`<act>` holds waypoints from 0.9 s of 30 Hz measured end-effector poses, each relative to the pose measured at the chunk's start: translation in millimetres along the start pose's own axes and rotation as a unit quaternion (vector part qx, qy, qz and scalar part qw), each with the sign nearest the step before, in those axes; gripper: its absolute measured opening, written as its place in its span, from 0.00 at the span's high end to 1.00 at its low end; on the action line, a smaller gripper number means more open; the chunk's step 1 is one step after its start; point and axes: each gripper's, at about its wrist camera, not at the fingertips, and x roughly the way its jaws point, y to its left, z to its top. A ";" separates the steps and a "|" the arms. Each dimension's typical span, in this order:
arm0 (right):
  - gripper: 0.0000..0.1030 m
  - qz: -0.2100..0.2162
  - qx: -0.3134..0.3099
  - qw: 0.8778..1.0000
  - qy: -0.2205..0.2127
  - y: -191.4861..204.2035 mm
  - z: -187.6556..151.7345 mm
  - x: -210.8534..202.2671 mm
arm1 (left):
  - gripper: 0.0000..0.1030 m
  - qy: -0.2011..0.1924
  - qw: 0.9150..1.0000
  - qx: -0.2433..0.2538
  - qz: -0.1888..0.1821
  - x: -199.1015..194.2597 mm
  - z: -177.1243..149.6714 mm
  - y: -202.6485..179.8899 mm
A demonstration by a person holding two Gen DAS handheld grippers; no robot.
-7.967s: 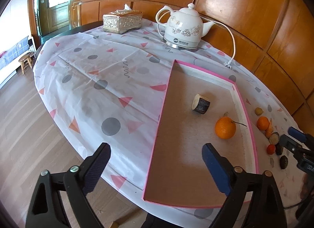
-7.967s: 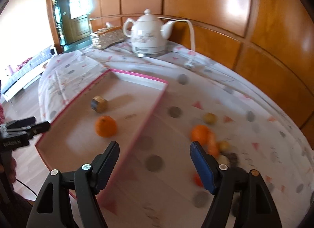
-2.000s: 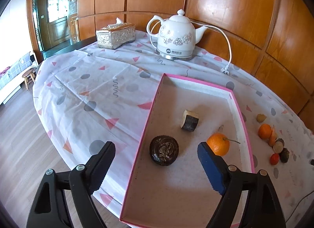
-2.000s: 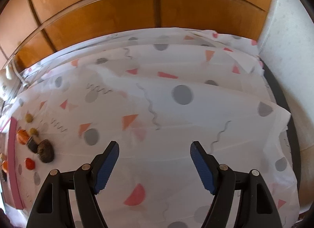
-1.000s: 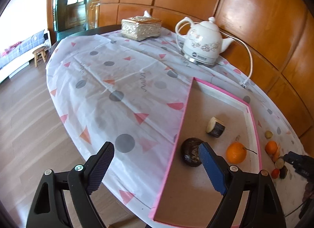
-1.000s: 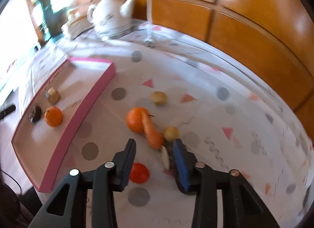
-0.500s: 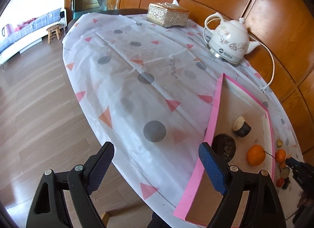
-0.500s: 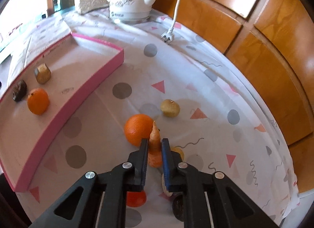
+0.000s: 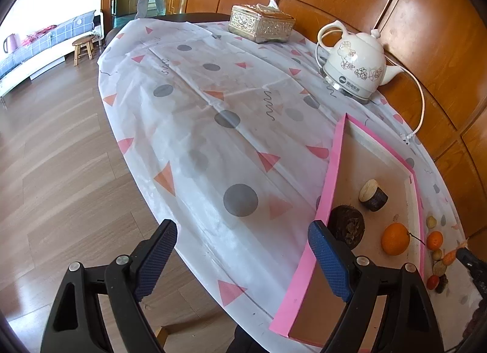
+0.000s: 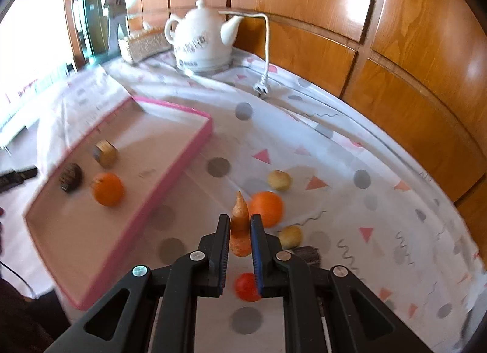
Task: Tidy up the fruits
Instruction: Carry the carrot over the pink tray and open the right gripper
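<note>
The right gripper (image 10: pixel 239 225) is clenched on the carrot (image 10: pixel 239 225), probably to carry it to the pink tray (image 10: pixel 170 185), while the left gripper (image 9: pixel 242 249) hangs released over the counter (image 9: pixel 213 140) edge.

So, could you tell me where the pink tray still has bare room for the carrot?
The pink tray is bare at its far end toward the kettle and at its near end. The orange, dark fruit and cut piece crowd its middle.
</note>
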 end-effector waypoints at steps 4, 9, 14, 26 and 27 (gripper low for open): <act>0.87 0.060 0.028 0.998 -0.011 12.3 1.9 -9.7 | 0.14 -0.002 1.000 -0.003 -0.002 -2.1 -0.4 1.8; 0.87 0.130 0.046 0.990 -0.015 42.2 9.0 -7.6 | 0.14 -0.006 1.000 -0.007 -0.002 -5.0 -0.3 5.4; 0.87 0.178 0.039 0.983 -0.007 81.8 18.1 3.1 | 0.14 -0.006 1.000 -0.010 -0.001 -5.1 -0.7 9.5; 0.70 0.150 0.000 0.988 0.021 121.6 13.3 24.0 | 0.14 -0.002 1.000 -0.012 -0.001 -2.1 -2.5 12.7; 0.69 0.144 0.001 0.989 0.018 119.1 13.0 21.4 | 0.14 -0.002 1.000 -0.011 -0.001 -2.2 -2.6 12.5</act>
